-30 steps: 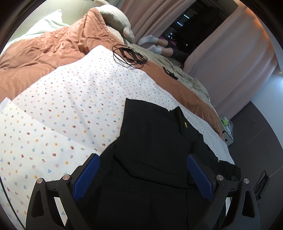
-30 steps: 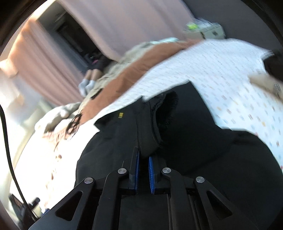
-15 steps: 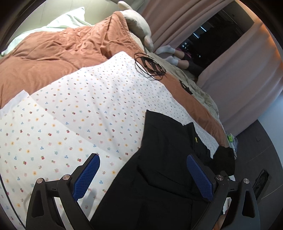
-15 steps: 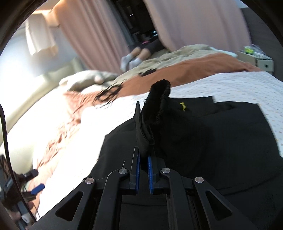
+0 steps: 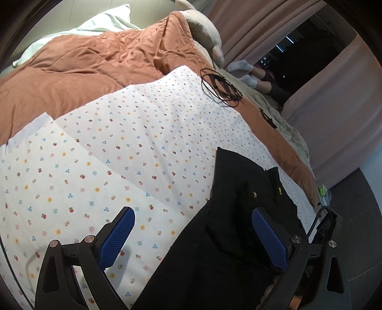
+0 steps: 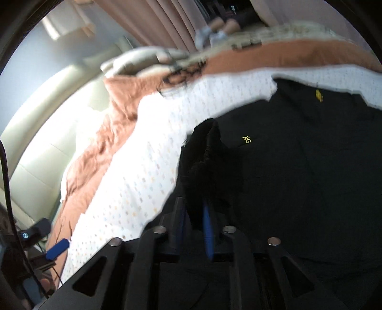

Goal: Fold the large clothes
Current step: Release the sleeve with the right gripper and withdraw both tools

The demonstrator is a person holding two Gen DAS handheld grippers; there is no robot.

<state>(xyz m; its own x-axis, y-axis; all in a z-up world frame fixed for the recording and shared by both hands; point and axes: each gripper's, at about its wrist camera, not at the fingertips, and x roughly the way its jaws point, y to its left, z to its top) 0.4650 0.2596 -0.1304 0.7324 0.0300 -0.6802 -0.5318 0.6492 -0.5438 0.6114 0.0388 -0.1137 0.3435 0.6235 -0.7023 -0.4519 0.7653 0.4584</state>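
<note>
Floral sheet (image 5: pixel 143 147) on bed, black garment (image 6: pixel 298 167) lettered "NG", right hand-held gripper (image 6: pixel 193 215) jaws just parting around its bunched fabric, left hand-held gripper (image 5: pixel 193 235) wide, empty.

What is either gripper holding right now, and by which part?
The left gripper is open and empty. The right gripper, jaws just opening, has a bunched fold of the black garment between them; whether still pinched cannot be told.

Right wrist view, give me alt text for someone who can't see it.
The right gripper sits low over a black garment spread on a floral sheet, its jaws just opened slightly with a bunched fold of the black fabric standing between them. Behind lie an orange duvet and pink curtains; the image is motion-blurred.
</note>
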